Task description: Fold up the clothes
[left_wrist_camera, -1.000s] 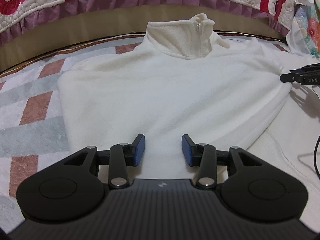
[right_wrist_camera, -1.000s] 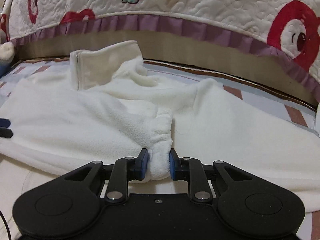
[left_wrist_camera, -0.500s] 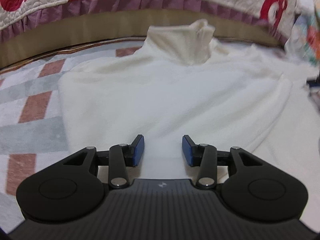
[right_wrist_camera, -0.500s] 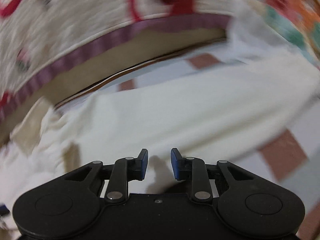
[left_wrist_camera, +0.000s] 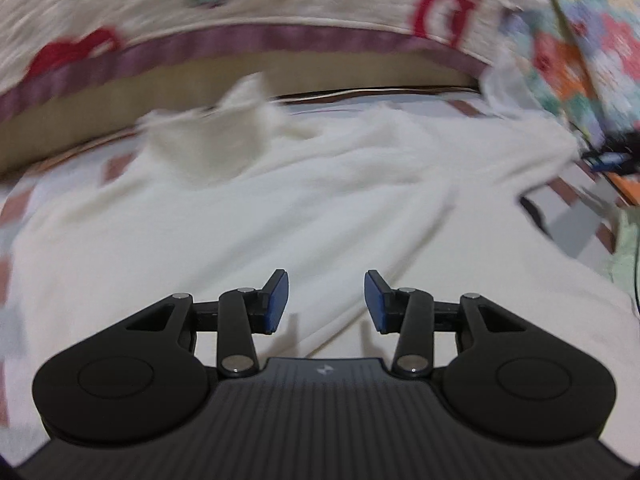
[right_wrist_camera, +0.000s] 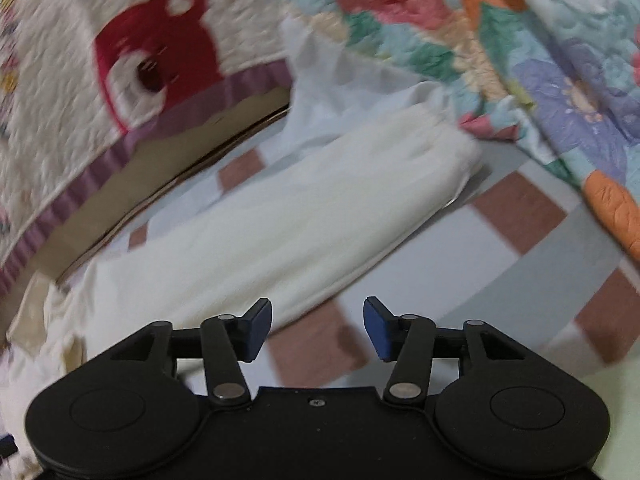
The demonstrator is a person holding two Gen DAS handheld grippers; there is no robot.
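Note:
A cream fleece pullover point(left_wrist_camera: 280, 208) lies spread on the checked mat, its stand-up collar point(left_wrist_camera: 224, 136) toward the bed. My left gripper point(left_wrist_camera: 325, 300) hovers open over the pullover's body, nothing between its blue pads. In the right wrist view one sleeve point(right_wrist_camera: 304, 216) stretches out flat, its cuff point(right_wrist_camera: 444, 140) near the floral quilt. My right gripper point(right_wrist_camera: 318, 328) hangs over the mat just beside the sleeve's lower edge; its jaws are opening and hold nothing. The right gripper shows as a dark blur point(left_wrist_camera: 612, 152) at the far right of the left wrist view.
A checked mat point(right_wrist_camera: 520, 216) of brown, grey and white squares lies under the garment. A quilted bedspread with red bears and a purple frill point(left_wrist_camera: 240, 40) hangs along the far side. A floral quilt point(right_wrist_camera: 520, 52) is piled at the right. A thin cable point(left_wrist_camera: 635, 272) runs at the right edge.
My right gripper let go of the sleeve cuff it was pinching, swung right along the outstretched sleeve and opened wider. My left gripper shifted right over the pullover, still open.

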